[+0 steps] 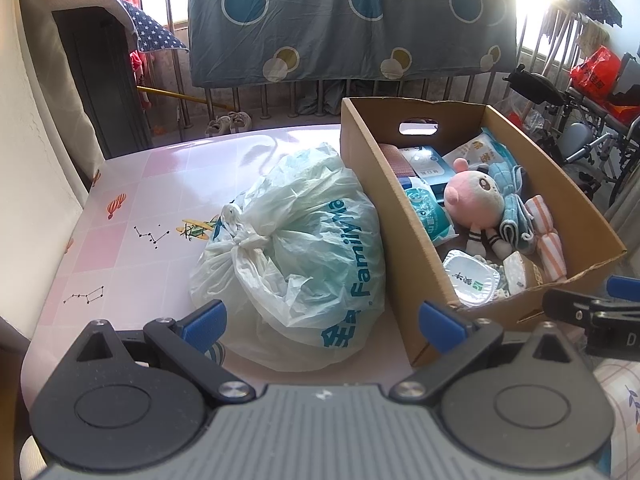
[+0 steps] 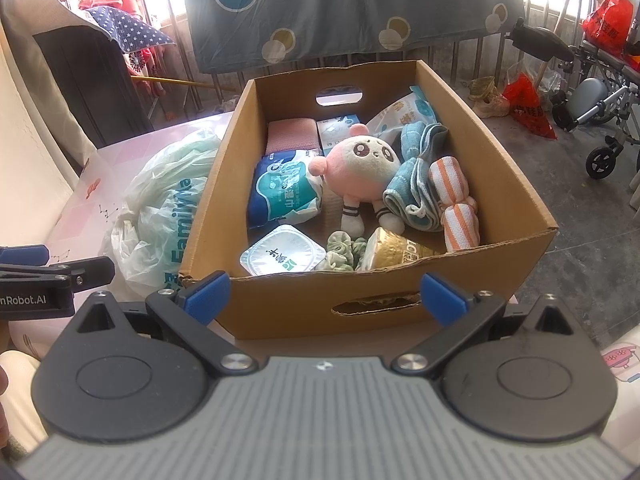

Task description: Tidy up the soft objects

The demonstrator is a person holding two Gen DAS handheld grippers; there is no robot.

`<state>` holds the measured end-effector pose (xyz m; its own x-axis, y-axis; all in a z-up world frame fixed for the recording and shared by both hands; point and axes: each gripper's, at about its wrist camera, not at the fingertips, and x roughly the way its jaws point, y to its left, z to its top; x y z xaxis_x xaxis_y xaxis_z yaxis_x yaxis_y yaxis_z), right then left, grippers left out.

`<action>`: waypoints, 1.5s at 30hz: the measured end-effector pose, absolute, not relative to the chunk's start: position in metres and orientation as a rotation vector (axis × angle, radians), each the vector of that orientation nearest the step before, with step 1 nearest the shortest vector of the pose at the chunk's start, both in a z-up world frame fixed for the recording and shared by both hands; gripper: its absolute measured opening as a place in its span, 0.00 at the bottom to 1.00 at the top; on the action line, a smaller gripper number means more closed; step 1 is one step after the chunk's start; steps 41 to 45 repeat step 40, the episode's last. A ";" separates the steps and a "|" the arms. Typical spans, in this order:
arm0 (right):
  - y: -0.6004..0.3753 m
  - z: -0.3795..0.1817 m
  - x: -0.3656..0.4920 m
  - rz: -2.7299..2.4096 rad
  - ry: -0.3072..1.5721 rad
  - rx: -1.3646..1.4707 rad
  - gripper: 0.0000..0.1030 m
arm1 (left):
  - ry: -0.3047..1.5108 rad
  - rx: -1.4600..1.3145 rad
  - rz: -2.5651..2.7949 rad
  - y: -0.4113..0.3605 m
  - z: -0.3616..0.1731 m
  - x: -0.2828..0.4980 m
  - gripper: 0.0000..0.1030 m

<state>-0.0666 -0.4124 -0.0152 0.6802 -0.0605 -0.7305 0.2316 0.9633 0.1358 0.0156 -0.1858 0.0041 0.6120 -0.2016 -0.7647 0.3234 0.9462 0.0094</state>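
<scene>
I see a pink patterned surface (image 1: 132,200) in a sunlit room, a dotted blue quilt (image 1: 352,20) hanging over railings behind it and a wheelchair (image 2: 600,108) off to the right of the box. The cardboard box (image 2: 280,304) sits on the surface, with a knotted white bag (image 1: 296,248) touching its left wall. Inside the box lie a pink plush (image 2: 362,164) in the middle, a blue towel (image 2: 416,176) and striped cloth (image 2: 456,204) to its right, a tissue pack (image 2: 284,192) to its left, and a sealed cup (image 2: 282,256), green scrunchie (image 2: 344,250) and gold tub (image 2: 396,254) by the near wall. My left gripper (image 1: 320,320) and right gripper (image 2: 324,298) both have fingers spread wide, holding nothing.
</scene>
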 end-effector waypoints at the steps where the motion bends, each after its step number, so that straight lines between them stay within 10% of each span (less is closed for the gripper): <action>1: -0.412 -0.015 -0.067 -0.165 0.808 0.225 0.99 | 0.860 0.152 -0.304 -0.186 0.004 0.016 1.00; 45: -0.418 -0.015 -0.063 -0.160 0.814 0.219 0.99 | 0.861 0.150 -0.302 -0.184 0.003 0.017 1.00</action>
